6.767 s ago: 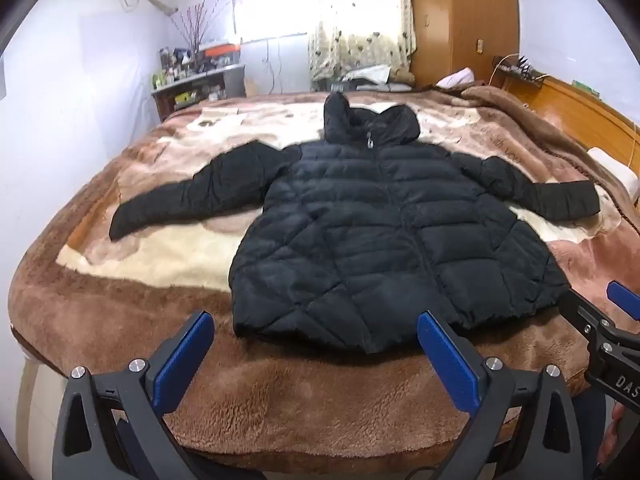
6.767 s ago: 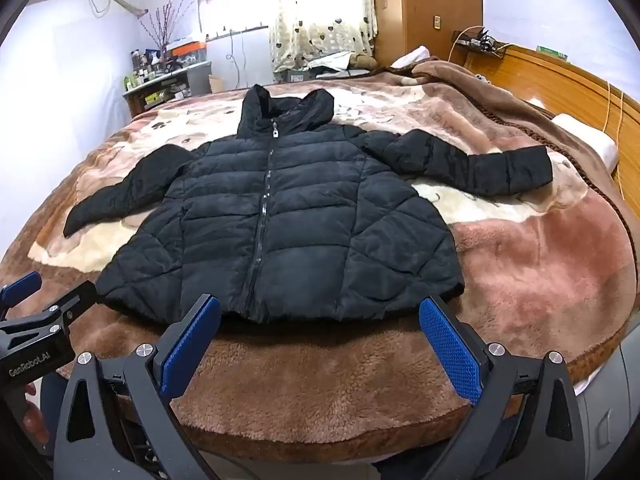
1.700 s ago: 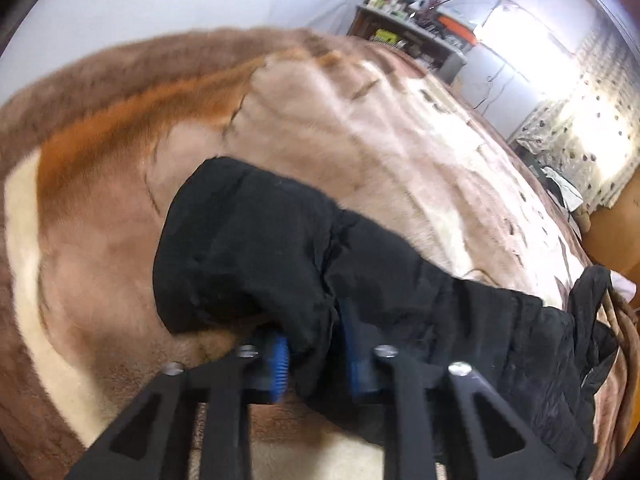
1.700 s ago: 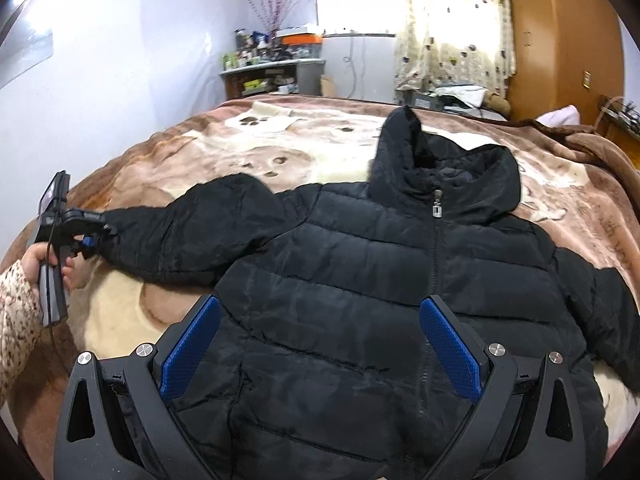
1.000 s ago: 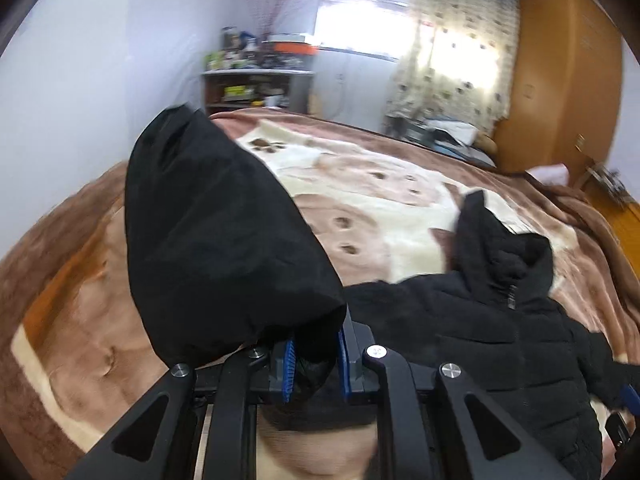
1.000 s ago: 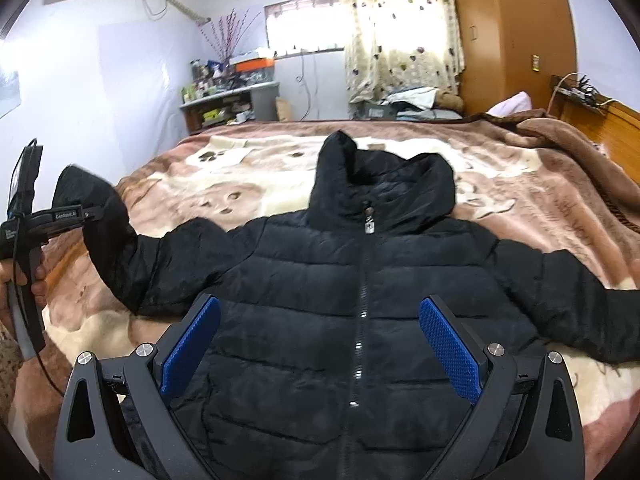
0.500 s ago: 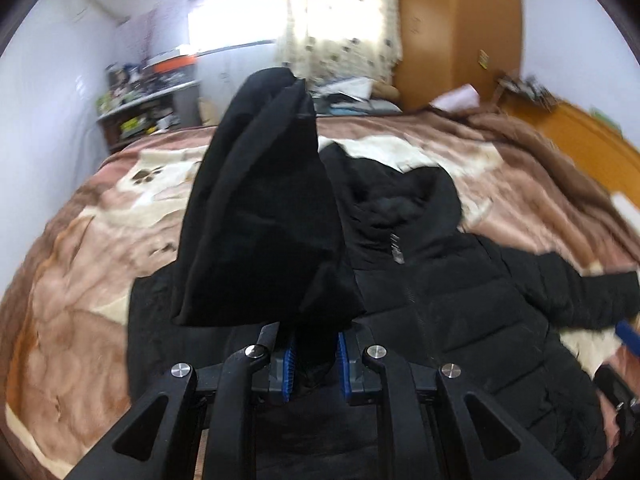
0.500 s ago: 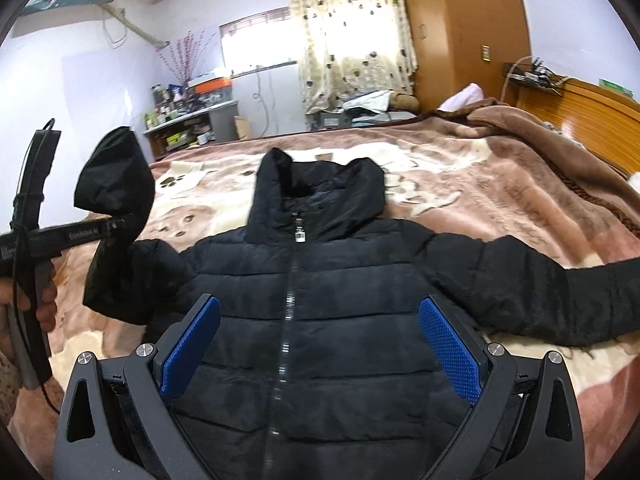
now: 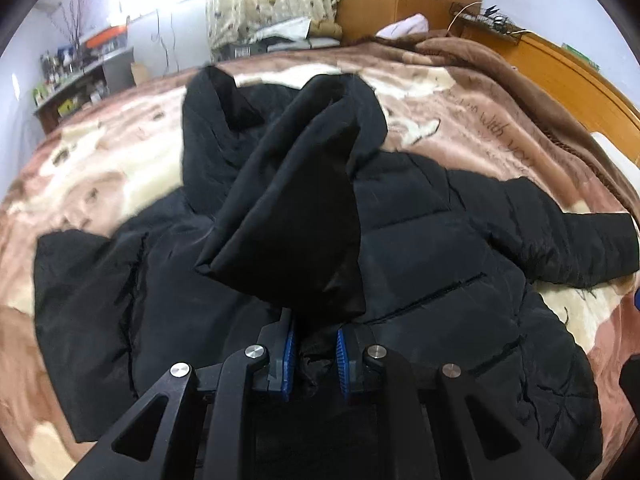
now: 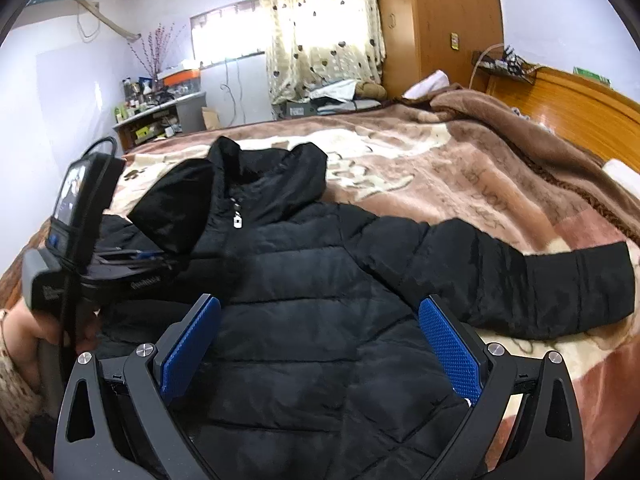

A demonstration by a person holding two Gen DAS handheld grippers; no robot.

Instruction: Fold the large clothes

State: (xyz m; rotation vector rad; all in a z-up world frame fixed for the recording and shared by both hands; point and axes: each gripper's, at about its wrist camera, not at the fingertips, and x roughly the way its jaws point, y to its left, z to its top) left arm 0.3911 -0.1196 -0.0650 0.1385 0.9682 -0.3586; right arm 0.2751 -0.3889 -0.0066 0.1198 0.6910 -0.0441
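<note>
Fabric fills the left wrist view: the left gripper (image 9: 316, 354) has its blue pads pinched narrow on the cuff end of a sleeve (image 9: 292, 220), which stands bunched above the chest of the black puffer jacket (image 9: 420, 280). The jacket lies front up on the brown and cream blanket (image 9: 480, 120), hood towards the window, its other sleeve (image 9: 560, 240) stretched flat to the right.

From the right wrist view, the right gripper (image 10: 320, 344) hovers over the jacket's lower front, jaws wide, nothing between them. At the left, a hand (image 10: 28, 328) holds the left gripper, with the lifted sleeve just beside the zipped collar (image 10: 240, 196).
</note>
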